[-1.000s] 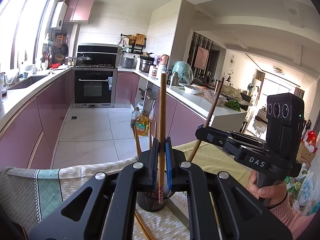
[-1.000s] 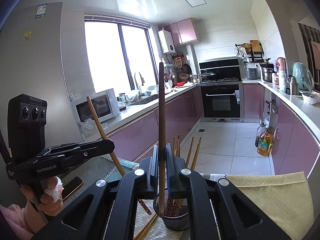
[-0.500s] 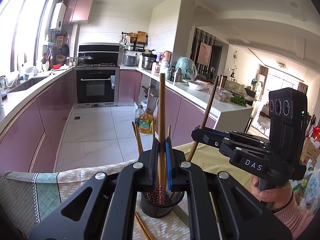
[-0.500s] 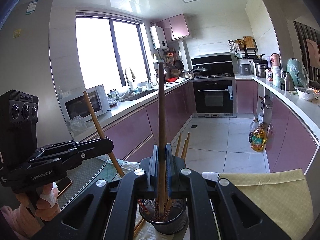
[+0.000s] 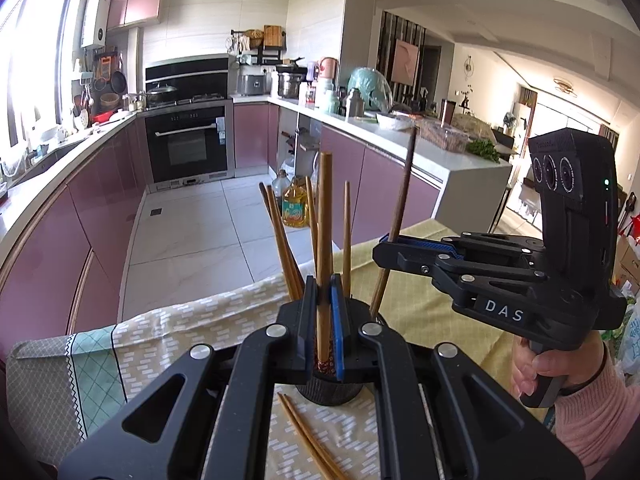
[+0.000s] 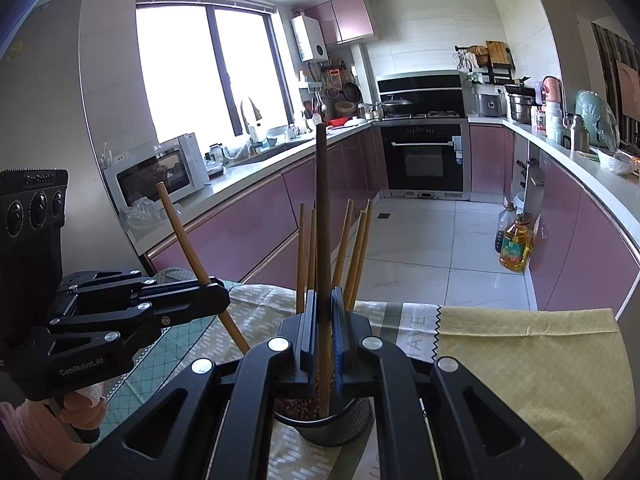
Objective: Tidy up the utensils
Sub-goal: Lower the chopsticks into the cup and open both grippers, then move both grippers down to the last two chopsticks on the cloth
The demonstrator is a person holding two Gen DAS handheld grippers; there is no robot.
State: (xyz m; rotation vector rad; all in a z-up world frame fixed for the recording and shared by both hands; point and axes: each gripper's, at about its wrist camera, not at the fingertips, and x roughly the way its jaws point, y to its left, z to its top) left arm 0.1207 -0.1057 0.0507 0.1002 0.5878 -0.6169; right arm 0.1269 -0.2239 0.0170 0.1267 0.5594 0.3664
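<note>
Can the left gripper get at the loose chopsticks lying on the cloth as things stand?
Probably not yet: the left gripper is shut on a light chopstick over the mesh holder; the loose chopsticks lie uncovered just below.

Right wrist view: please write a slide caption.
Right gripper lowers a dark chopstick into the mesh holder.

We read "DAS" in white letters on the side of the right gripper [image 5: 390, 250], seen from the left wrist. On the left gripper [image 6: 214, 300], seen from the right wrist, we read "GenRobot.AI" low on its body, and the same name, faint, on top of its camera block. The cloth [image 6: 416, 322] on the table shows the letters "AVE" printed sideways near a zigzag seam. The oil bottle [image 6: 514, 248] on the floor carries a label too small for us to read.
</note>
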